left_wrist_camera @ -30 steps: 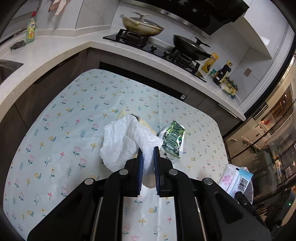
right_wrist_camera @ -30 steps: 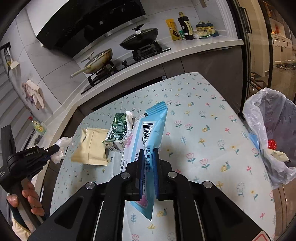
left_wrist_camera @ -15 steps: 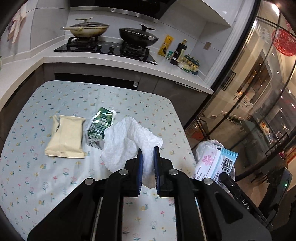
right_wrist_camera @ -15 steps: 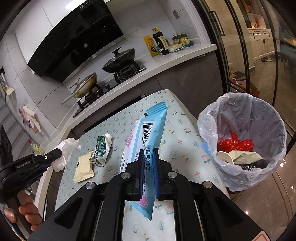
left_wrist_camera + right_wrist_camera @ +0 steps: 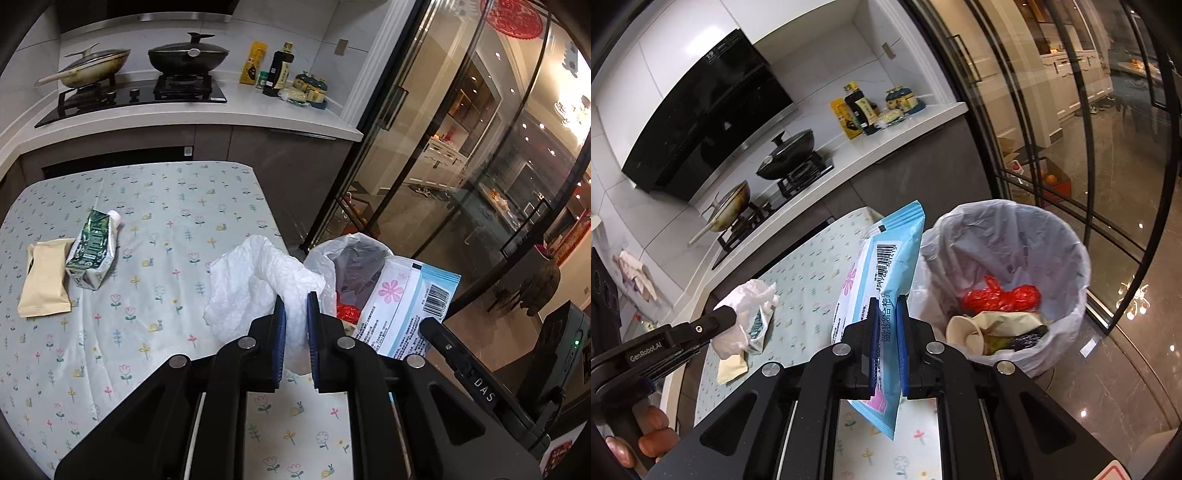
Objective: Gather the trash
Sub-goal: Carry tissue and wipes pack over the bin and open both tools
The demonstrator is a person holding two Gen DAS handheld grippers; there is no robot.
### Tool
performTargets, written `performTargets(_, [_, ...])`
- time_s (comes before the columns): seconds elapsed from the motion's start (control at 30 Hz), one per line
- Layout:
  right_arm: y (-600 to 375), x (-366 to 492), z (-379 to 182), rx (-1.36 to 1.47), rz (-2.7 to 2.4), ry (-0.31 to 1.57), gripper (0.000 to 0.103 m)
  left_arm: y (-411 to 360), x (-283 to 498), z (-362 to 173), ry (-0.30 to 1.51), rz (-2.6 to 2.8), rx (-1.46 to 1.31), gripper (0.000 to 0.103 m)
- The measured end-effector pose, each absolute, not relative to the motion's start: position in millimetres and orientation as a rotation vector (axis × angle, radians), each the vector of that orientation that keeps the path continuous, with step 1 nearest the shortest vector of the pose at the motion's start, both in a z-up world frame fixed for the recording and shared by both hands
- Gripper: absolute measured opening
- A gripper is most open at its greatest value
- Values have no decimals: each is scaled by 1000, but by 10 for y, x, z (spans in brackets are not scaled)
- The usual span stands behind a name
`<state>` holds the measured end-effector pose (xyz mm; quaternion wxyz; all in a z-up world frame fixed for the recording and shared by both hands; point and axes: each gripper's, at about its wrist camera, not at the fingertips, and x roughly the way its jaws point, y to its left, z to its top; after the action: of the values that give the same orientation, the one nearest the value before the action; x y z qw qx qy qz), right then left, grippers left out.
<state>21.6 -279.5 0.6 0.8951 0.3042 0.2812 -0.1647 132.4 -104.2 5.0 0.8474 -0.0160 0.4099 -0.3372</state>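
Your left gripper (image 5: 293, 314) has its fingers clamped on a crumpled white tissue (image 5: 255, 284), which hangs over the tabletop (image 5: 177, 206) edge just beside the lined trash bin (image 5: 1012, 236); your right gripper (image 5: 886, 317) pinches a blue wipes packet (image 5: 886, 266) that stands upright close to the bin's near rim. The tissue is limp and light, so if you let go short of the rim it could drift onto the floor or snag on the liner's folded lip. The packet is long and stiff; released too early, it may tip against the rim and slide down outside the bin. Both tools crowd toward the bin together, so they could knock one another. Farther from the bin, a green carton (image 5: 92, 251) and a tan pouch (image 5: 44, 277) lie on the tabletop touching each other. From the left view the packet and tissue hide most of the bin's mouth, and you cannot tell how deep either pinch sits
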Motion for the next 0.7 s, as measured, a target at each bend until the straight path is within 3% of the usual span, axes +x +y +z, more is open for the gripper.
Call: performTargets(0.7, [-3663, -106, -200, 695, -534, 564, 9, -2421, 1241, -395, 998, -935, 102, 11])
